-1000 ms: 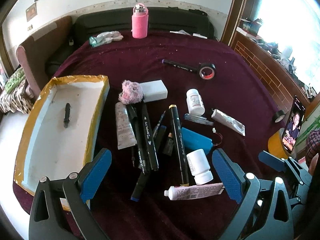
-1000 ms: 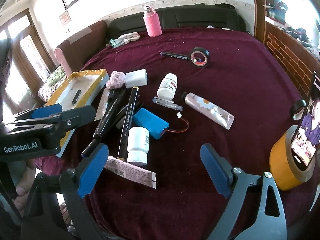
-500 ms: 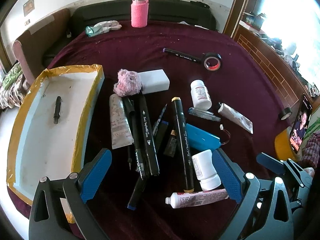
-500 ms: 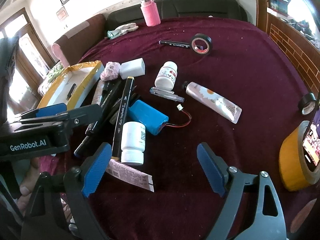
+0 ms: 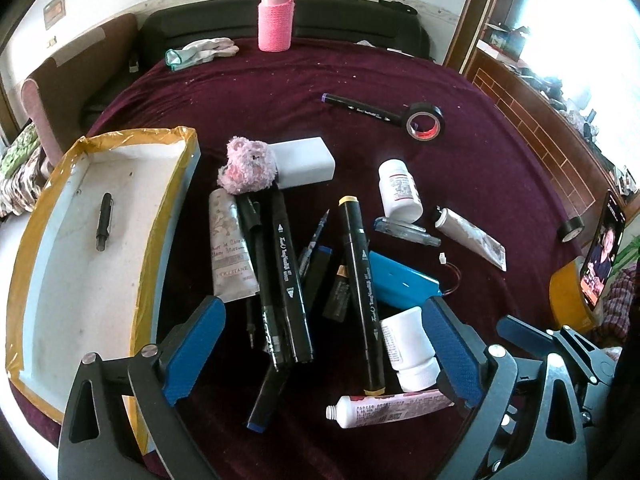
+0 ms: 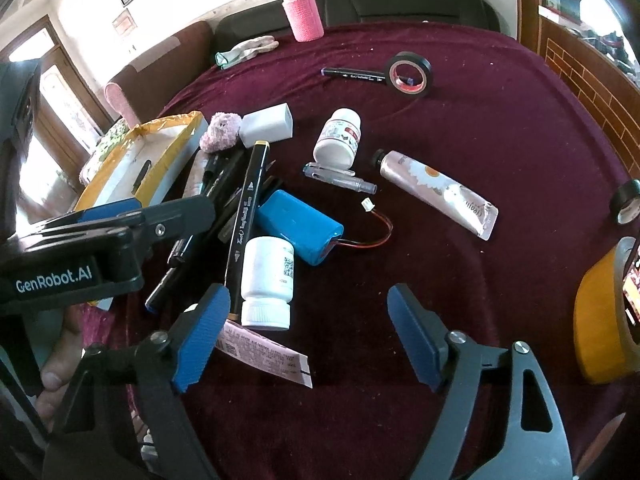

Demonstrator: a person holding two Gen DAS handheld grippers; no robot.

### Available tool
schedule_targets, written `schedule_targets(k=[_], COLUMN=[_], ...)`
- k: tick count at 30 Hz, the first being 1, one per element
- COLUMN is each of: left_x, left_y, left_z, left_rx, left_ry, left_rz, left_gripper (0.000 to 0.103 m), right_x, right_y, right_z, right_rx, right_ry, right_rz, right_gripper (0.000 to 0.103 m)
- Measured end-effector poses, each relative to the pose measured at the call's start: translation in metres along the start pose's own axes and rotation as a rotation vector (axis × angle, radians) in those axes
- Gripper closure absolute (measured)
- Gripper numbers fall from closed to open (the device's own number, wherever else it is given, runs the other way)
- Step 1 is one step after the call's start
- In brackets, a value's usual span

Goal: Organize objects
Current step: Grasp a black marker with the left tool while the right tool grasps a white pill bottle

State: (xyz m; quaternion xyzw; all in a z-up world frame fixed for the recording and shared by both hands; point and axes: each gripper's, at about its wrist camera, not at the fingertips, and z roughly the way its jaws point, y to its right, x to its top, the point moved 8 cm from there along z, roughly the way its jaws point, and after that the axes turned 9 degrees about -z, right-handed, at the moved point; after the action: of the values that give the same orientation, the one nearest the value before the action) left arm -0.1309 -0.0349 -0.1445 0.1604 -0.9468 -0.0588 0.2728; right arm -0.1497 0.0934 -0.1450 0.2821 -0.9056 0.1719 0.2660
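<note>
A pile of objects lies on a maroon cloth: black markers (image 5: 286,276), a yellow-capped marker (image 5: 360,280), a white bottle (image 5: 408,344), a blue battery pack (image 5: 404,284), a pink tube (image 5: 384,406) and a cream tube (image 5: 230,248). A white tray with yellow tape edges (image 5: 160,240) stands left of the pile and holds one black pen (image 5: 103,222). My left gripper (image 5: 320,352) is open and empty, low over the markers. My right gripper (image 6: 308,340) is open and empty, just right of the white bottle (image 6: 266,280).
A second white bottle (image 6: 338,140), a clear pen (image 6: 340,178) and a daisy-print tube (image 6: 436,192) lie right of the pile. A white block (image 5: 304,162), a pink plush (image 5: 246,166), a tape roll (image 5: 424,122), a pink flask (image 5: 274,20) and a yellow tape roll (image 6: 600,320) stand around.
Both grippers have moved forward and lower toward the pile, so the objects look larger. Both stay open and nothing on the cloth has shifted.
</note>
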Motion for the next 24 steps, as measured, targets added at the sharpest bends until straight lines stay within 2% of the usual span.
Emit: schedule_targets(k=[4,7,13,24], left_x=[-0.002,-0.004,-0.007,-0.008], left_y=[0.000,0.001,0.005,0.006], left_z=[0.005,0.009,0.023,0.030], left_rx=[-0.001,0.000,-0.005,-0.014], left_ry=[-0.015,-0.028,-0.070,-0.092], left_rz=[-0.002,0.000,0.006,0.005], left_gripper=[0.013,0.014,0.032,0.039], right_x=[0.001,-0.001,-0.005,-0.004], right_y=[-0.002,-0.004,-0.006,-0.006], right_z=[0.003,0.007,0.019,0.023], right_rx=[0.013,0.017,0.040,0.056], right_ry=[-0.006,-0.012,-0.034,-0.044], right_rz=[-0.003,-0.005,0.008,0.009], right_gripper=[0.027,0.027,0.036,0.042])
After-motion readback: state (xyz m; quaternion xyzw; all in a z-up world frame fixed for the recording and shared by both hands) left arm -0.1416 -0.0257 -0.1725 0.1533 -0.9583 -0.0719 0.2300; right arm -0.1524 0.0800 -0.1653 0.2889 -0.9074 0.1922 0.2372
